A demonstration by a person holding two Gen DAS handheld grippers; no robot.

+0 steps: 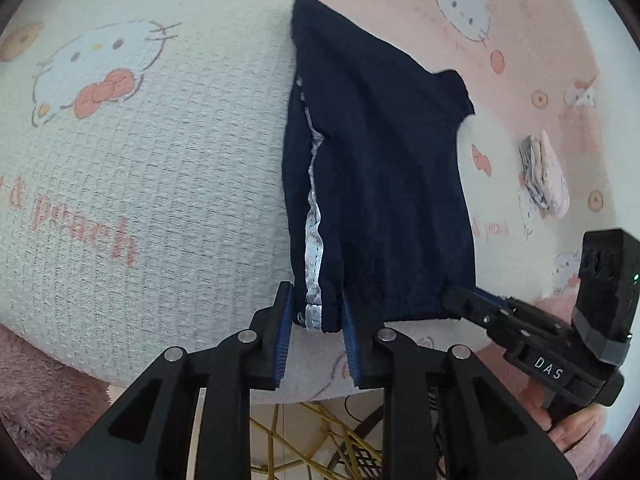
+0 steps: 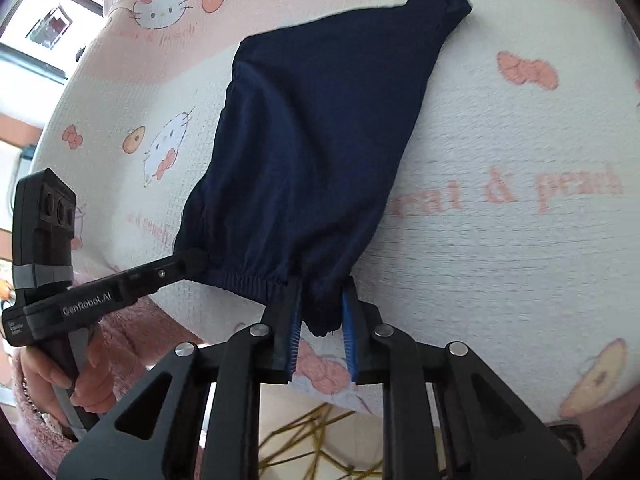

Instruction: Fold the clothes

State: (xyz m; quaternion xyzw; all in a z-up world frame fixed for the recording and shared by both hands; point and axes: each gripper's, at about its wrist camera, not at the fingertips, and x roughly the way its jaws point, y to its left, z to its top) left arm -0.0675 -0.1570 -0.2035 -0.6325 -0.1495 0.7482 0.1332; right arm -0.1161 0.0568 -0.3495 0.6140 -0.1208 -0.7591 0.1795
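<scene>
Navy blue shorts (image 1: 372, 176) with a silver side stripe lie on a white and pink Hello Kitty blanket (image 1: 160, 184), waistband toward me. My left gripper (image 1: 316, 316) straddles the waistband's left corner at the stripe, jaws apart around the cloth. My right gripper (image 2: 320, 308) holds the waistband's other corner (image 2: 320, 320) between its blue pads, jaws still apart. Each gripper shows in the other's view: the right gripper (image 1: 452, 300) and the left gripper (image 2: 200, 260). The shorts (image 2: 312, 140) lie folded lengthwise, legs pointing away.
A small folded pink and grey cloth (image 1: 544, 176) lies on the blanket to the right. The blanket's front edge (image 2: 328, 392) is just under the grippers, with a yellow wire frame (image 1: 320, 440) below. A window (image 2: 52, 28) shows far left.
</scene>
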